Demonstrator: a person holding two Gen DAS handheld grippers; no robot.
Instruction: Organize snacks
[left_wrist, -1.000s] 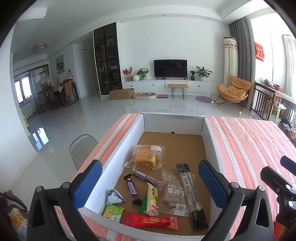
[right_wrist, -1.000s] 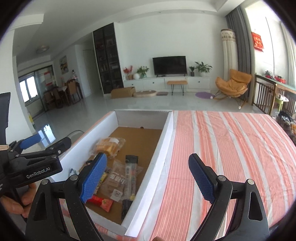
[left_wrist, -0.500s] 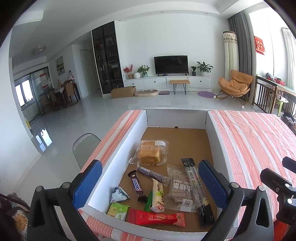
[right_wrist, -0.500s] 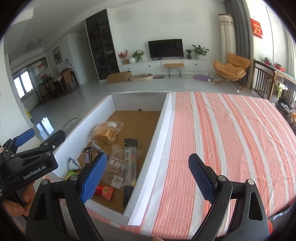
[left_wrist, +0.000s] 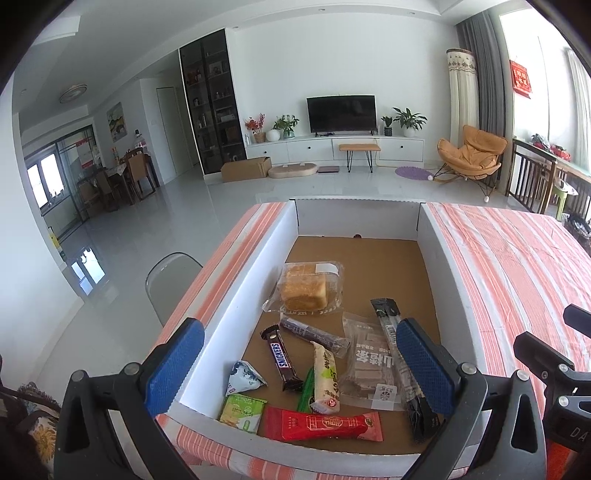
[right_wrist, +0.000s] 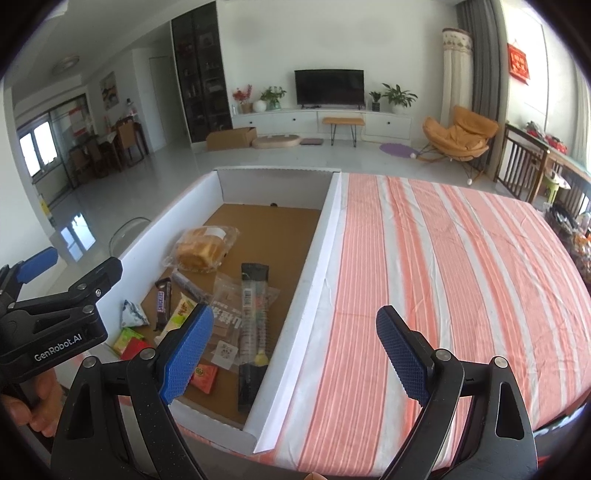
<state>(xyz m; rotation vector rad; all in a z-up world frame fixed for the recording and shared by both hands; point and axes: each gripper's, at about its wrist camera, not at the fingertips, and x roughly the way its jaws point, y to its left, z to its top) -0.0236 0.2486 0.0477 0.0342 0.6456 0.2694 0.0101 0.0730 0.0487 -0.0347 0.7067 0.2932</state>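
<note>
Both cameras have tipped downward over the last second, so I now see more of the box's near wall and less ceiling; the snacks themselves have not shifted.

My left gripper (left_wrist: 299, 363) hangs above the near end of the white box (left_wrist: 243, 295), jaws spread wide and holding nothing, one blue pad over the left wall and the other over the black stick pack (left_wrist: 397, 347). My right gripper (right_wrist: 293, 350) is also wide open and empty, straddling the box's right wall, with its right pad over the striped tablecloth (right_wrist: 443, 258).

All the snacks sit on the brown floor of the box, crowded toward the near end. The bread pack (left_wrist: 304, 291) lies farthest out, with bare cardboard beyond it up to the far wall. Nearer come the Snickers bar (left_wrist: 282, 358), a dark wrapped roll (left_wrist: 314, 334), a cream-coloured bar (left_wrist: 325, 376) and a clear pack of wafers (left_wrist: 369, 365) that the stick pack overlaps. A small blue-and-white pouch (left_wrist: 243, 378) and a green sachet (left_wrist: 242, 408) lie close to the left wall; the red packet (left_wrist: 321, 424) runs along the near wall.

To my right the table is open cloth all the way to its far edge. A chair (left_wrist: 168, 280) stands just off the table's left edge.
</note>
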